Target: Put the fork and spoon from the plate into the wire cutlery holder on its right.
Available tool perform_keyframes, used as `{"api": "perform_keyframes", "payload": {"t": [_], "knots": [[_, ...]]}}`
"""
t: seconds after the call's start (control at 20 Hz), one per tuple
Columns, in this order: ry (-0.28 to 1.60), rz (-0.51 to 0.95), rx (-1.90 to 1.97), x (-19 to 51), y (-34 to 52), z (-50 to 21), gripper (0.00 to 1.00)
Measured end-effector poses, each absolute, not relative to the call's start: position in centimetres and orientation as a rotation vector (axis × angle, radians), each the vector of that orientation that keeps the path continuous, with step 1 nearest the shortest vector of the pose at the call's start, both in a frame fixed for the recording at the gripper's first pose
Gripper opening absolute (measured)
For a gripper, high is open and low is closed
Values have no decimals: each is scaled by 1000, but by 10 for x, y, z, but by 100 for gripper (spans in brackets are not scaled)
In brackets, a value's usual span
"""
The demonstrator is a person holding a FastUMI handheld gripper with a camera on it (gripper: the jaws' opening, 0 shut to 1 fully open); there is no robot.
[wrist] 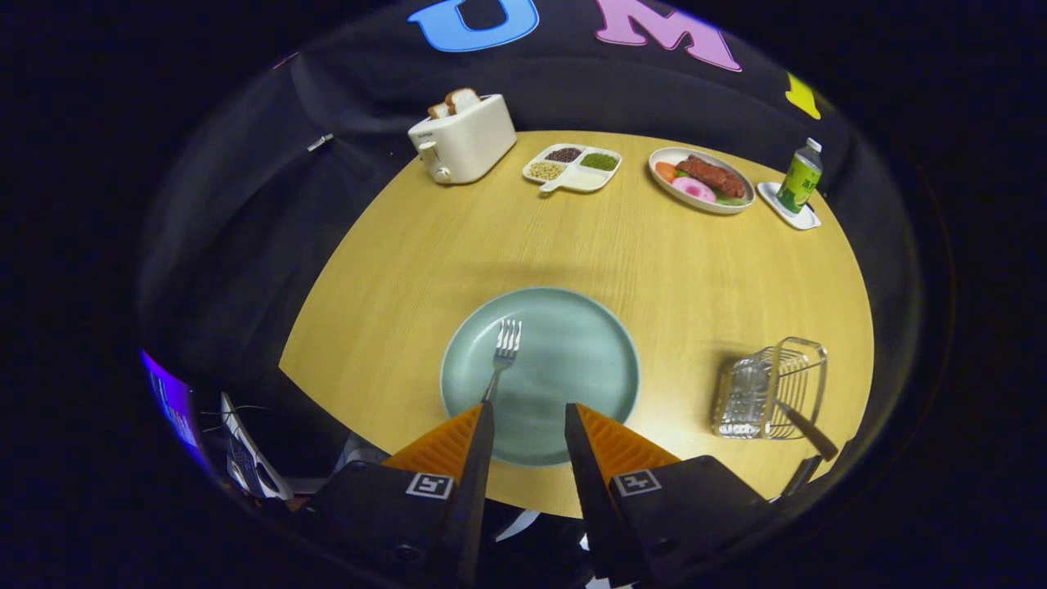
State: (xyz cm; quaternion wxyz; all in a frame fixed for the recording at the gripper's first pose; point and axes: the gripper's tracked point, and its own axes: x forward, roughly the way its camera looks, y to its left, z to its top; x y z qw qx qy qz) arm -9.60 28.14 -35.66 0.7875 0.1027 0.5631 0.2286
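Observation:
A pale green plate (pixel 572 343) lies on the round wooden table just ahead of my fingers. A metal fork (pixel 503 350) rests on its left half, tines pointing away, its handle running down behind my left fingertip (pixel 483 413). My gripper (pixel 528 406) hovers over the plate's near edge, open, with nothing between the fingers. To the plate's right stands the wire cutlery holder (pixel 769 388); a dark handle (pixel 810 432) sticks out of it toward me, and I cannot tell what utensil it belongs to.
Beyond the plate, at the table's far side, stand a white toaster (pixel 463 137) with bread, a divided dish of grains (pixel 572 167), an oval plate of food (pixel 701 178) and a green bottle (pixel 799 176) on a small white coaster.

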Motion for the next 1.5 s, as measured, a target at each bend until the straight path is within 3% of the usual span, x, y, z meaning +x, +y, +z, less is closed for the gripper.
{"api": "perform_keyframes", "payload": {"t": [0.7, 0.8, 0.85, 0.95, 1.3, 1.5], "knots": [[1372, 421, 84, -117, 327, -434, 56], [1402, 412, 87, -121, 328, -442, 42], [1409, 400, 78, -121, 325, -447, 24], [1420, 428, 100, -122, 327, -447, 13], [1333, 491, 222, -104, 306, -410, 9], [1286, 556, 199, -95, 249, -364, 9]]}}
